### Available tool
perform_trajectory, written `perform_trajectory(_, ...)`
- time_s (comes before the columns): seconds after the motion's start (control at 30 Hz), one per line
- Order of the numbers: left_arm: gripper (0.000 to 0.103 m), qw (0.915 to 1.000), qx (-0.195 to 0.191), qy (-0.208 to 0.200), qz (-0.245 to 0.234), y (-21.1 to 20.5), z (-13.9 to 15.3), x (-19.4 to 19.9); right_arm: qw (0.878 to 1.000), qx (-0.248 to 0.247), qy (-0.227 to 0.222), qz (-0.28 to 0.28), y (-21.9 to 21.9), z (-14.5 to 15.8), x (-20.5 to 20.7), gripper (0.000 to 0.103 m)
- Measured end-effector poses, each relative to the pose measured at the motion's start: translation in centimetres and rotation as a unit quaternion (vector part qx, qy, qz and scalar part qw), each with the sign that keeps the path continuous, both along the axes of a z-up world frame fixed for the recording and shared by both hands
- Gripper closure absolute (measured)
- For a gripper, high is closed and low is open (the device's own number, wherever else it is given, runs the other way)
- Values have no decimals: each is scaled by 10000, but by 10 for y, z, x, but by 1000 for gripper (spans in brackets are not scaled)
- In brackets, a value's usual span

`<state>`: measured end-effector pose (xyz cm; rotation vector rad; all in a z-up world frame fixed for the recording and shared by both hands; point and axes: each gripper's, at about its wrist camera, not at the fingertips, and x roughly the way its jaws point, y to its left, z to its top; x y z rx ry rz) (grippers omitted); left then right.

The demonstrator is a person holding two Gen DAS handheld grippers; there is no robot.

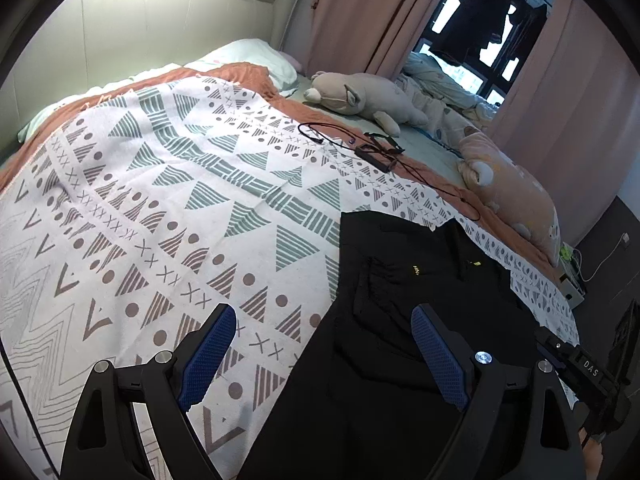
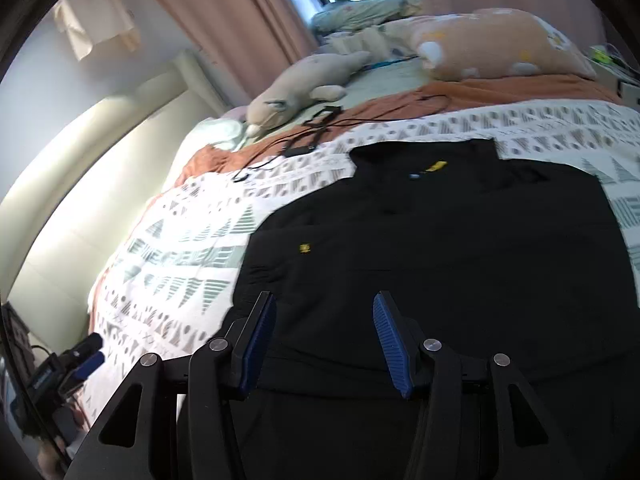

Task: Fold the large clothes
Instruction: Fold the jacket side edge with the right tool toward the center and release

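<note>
Left wrist view: the left gripper (image 1: 322, 344) hangs wide open and empty over the shirt's (image 1: 404, 320) edge on the blanket (image 1: 160, 208). Right wrist view, slightly blurred: the right gripper (image 2: 324, 340) gapes empty above the shirt (image 2: 460, 248), seemingly spread flat.

This is a home bedroom: a bed (image 1: 48, 240) with a padded headboard (image 1: 140, 28), a pillow (image 1: 256, 56), a patterned blanket (image 1: 160, 200), plush toys (image 1: 360, 96) along its far edge, and pink curtains (image 1: 352, 12) framing a window (image 1: 480, 40).
</note>
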<state>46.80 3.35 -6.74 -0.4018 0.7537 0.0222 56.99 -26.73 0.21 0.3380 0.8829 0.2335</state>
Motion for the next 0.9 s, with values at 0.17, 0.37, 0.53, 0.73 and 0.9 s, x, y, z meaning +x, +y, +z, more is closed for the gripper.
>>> perform_trajectory(0.17, 13, 9996, 116, -114, -218, -20, 8, -4, 9969, 59, 202, -760, -67, 4, -20, 51)
perform_trajectory(0.37, 13, 9980, 374, -217, -455, -42, 11, -5, 9891, 395, 218, -1401, -138, 7, -55, 51)
perform_trajectory(0.53, 23, 9965, 444, -217, -672, -56, 7, 5, 9744, 673, 490, -2088, -206, -12, -86, 51)
perform_trajectory(0.73, 27, 9937, 552, -154, -958, -80, -3, 14, 9550, 1265, 802, -2561, -254, -42, -110, 51)
perform_trajectory(0.9, 29, 9914, 683, -53, -1113, -95, -13, 32, 9404, 1739, 855, -2794, -275, -62, -113, 51)
